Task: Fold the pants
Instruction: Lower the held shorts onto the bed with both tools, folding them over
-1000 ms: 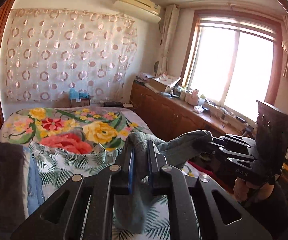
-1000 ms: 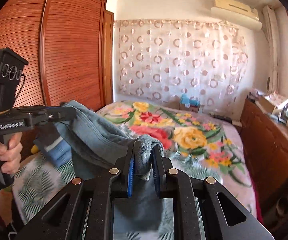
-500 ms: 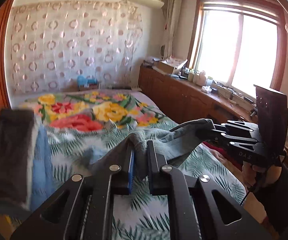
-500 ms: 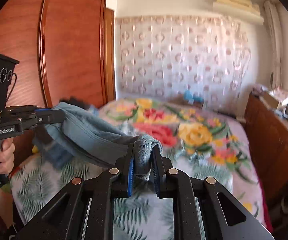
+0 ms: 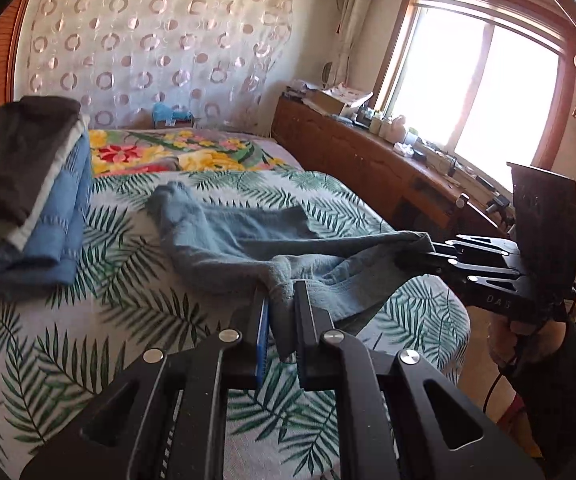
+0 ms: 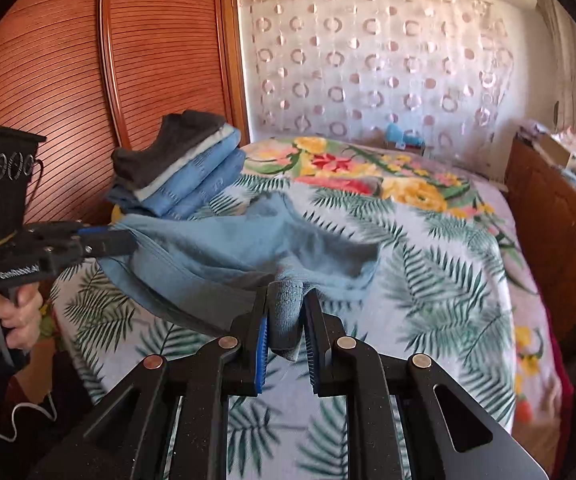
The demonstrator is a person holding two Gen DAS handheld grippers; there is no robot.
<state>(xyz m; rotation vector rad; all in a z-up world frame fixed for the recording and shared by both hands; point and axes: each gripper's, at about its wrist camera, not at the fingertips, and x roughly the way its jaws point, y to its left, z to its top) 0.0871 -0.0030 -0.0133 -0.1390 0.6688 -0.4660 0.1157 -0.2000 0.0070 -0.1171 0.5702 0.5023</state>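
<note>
I am pinching the waistband of the blue-grey pants [image 5: 248, 240] in both my left fingers [image 5: 280, 300] and right fingers [image 6: 284, 312], legs trailing away from me over the bed [image 5: 88, 320], toward its floral end.

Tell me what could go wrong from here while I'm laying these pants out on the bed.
1. Each gripper pinches only a small bunched bit of the blue-grey pants: the left gripper and the right gripper. A tug could pull the fabric free.
2. The far part already lies crumpled on the leaf-print bedspread, so wrinkles may get folded in.
3. The stack of folded clothes sits close by; sweeping the pants sideways might topple it.
</note>
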